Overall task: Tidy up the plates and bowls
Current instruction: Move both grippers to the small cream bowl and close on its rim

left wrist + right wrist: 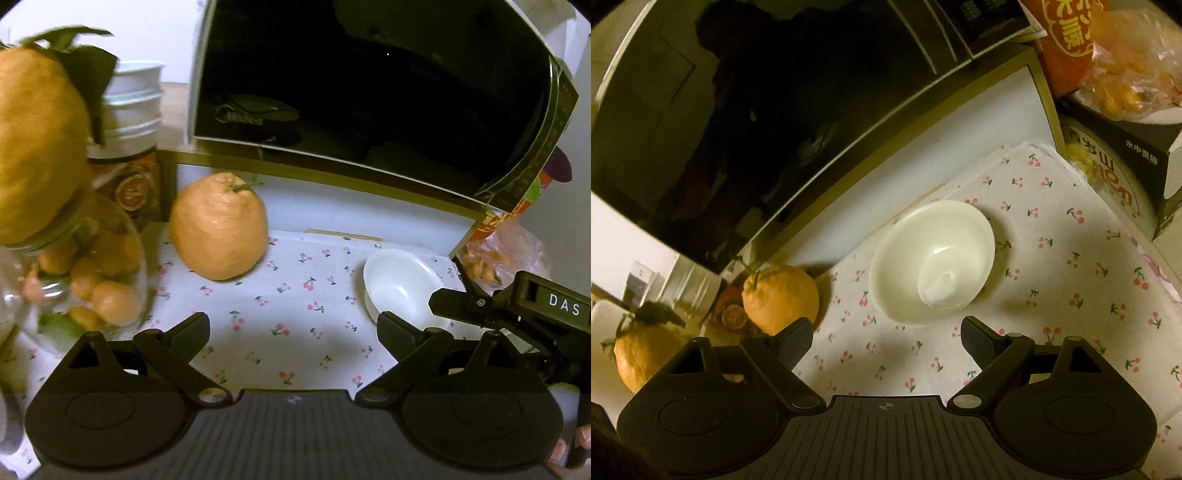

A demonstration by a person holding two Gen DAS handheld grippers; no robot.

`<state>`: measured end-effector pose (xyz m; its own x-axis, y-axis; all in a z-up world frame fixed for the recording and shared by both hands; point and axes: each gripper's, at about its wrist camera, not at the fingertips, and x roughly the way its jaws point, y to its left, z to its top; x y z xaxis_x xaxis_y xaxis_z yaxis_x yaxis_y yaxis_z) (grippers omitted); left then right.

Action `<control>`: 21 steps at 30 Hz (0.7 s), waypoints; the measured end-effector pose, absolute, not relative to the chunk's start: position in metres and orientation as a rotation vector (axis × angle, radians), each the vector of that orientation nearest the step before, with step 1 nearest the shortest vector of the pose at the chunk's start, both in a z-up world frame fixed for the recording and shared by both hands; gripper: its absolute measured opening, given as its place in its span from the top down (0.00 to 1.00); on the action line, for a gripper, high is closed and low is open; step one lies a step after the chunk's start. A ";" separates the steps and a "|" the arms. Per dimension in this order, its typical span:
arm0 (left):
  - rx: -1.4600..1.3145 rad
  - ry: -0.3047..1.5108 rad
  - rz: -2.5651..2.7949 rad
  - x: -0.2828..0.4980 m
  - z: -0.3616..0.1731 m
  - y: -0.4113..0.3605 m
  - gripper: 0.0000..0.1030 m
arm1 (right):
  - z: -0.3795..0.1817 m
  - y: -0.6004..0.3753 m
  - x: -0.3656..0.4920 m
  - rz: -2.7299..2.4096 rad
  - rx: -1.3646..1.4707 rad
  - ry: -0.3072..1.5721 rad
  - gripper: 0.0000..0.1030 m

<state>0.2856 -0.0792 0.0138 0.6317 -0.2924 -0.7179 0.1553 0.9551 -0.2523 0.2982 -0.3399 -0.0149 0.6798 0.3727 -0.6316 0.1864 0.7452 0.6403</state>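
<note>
- While both tools point down at the desk, the right hand-held gripper stands with jaws wide apart, nothing between them.
- White bowl sits upright on the cherry-print cloth, just ahead of the right hand-held gripper, slightly right of its centre line; no contact with either finger.
- Left hand-held gripper: jaws also wide apart, empty. From it, the bowl lies ahead and to the right, near its right finger.
- Right tool's finger reaches in over the bowl's near rim in the left view; touching or not, cannot tell.
- Large orange rests on the cloth ahead-left of the left hand-held gripper, well apart from the bowl.
- Glass jar of small oranges at far left, another big orange on top.
- Stacked bowls behind the jar.
- Dark-fronted microwave stands beyond the cloth.
- Bagged fruit far right of the right tool.
</note>
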 end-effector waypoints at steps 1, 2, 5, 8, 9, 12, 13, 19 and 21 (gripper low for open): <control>-0.177 0.855 -0.264 0.288 0.012 -0.081 0.08 | -0.017 -0.341 0.299 0.112 0.752 0.836 0.14; -0.182 0.859 -0.268 0.291 0.009 -0.083 0.10 | -0.020 -0.343 0.300 0.106 0.761 0.835 0.14; -0.198 0.872 -0.283 0.298 0.003 -0.091 0.13 | -0.027 -0.350 0.302 0.071 0.796 0.815 0.14; -0.225 0.887 -0.314 0.304 -0.002 -0.101 0.18 | -0.031 -0.360 0.303 0.042 0.838 0.783 0.14; -0.232 0.888 -0.324 0.306 -0.004 -0.106 0.19 | -0.033 -0.363 0.303 0.037 0.849 0.774 0.14; -0.234 0.888 -0.344 0.311 -0.008 -0.118 0.23 | -0.039 -0.371 0.304 0.008 0.872 0.758 0.14; -0.233 0.887 -0.348 0.313 -0.010 -0.123 0.25 | -0.041 -0.373 0.305 -0.002 0.876 0.757 0.14; -0.251 0.894 -0.363 0.327 -0.019 -0.139 0.42 | -0.055 -0.383 0.307 -0.034 0.913 0.749 0.22; -0.254 0.901 -0.362 0.331 -0.023 -0.142 0.46 | -0.060 -0.385 0.307 -0.044 0.922 0.747 0.28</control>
